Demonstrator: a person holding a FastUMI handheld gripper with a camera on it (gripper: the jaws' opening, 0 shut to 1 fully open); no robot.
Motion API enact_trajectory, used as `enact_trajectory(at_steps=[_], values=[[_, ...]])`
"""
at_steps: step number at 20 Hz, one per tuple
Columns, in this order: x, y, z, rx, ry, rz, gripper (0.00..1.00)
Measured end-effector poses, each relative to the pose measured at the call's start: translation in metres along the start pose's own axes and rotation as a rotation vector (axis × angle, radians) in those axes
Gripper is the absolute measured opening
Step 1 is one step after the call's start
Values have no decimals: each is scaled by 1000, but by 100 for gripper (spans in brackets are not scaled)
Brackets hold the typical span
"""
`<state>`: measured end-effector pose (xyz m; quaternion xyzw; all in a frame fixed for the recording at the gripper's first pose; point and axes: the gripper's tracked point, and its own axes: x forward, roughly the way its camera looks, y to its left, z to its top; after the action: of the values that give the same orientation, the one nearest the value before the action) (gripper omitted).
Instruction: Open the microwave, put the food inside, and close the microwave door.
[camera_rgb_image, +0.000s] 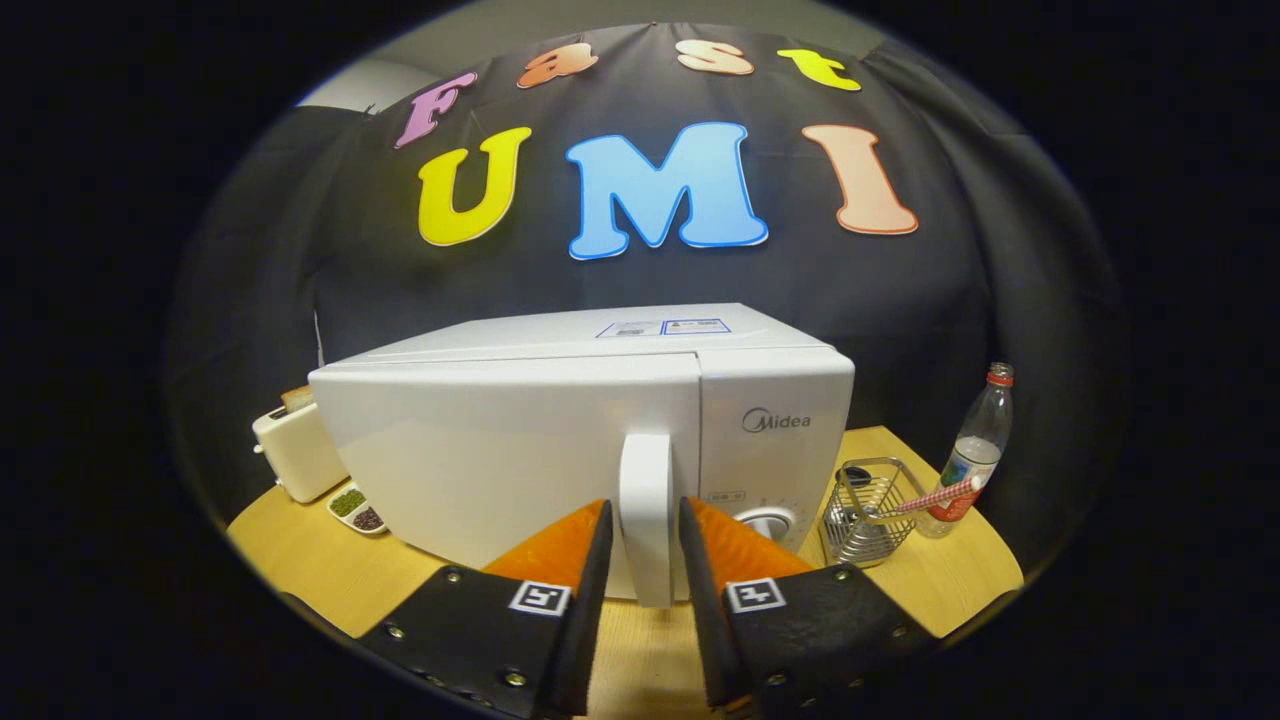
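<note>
Gripper (645, 520) straddling microwave (560, 440) door handle (645, 515); fingers close either side, contact unclear. Door shut; wire basket (865, 510) and bottle (975, 455) beside it on table (300, 555).

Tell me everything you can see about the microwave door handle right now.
The handle is a white, glossy, plastic-looking vertical bar with a rounded top, standing upright at the right edge of the microwave door, next to the control panel. The door looks closed or nearly so. The handle sits between the fingers of the gripper, one on each side, very close; whether they actually press on it cannot be told. Its lower end reaches down towards the wooden table.
</note>
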<state>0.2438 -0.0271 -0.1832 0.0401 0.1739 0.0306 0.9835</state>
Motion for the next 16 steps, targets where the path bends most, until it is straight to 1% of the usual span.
enact_trajectory(at_steps=[1, 2, 3, 4, 5, 6, 7, 8, 9, 11, 14, 16], values=[[4, 0, -1, 1, 7, 1, 35], [16, -3, -3, 0, 12, -10, 36], [3, -2, -2, -8, 15, -28, 29], [4, 0, -4, -21, 15, -37, 28], [2, -1, -2, -38, 13, -50, 21], [4, -2, -2, -37, 15, -56, 21], [1, -1, -2, -26, 17, -48, 14], [1, 0, -2, -13, 21, -34, 14], [0, 0, -2, -22, 29, -22, 10], [0, 0, -2, -30, 43, -12, 10], [-2, 0, -2, 6, 60, -12, 10], [-3, 1, -1, 3, 60, -7, 10]])
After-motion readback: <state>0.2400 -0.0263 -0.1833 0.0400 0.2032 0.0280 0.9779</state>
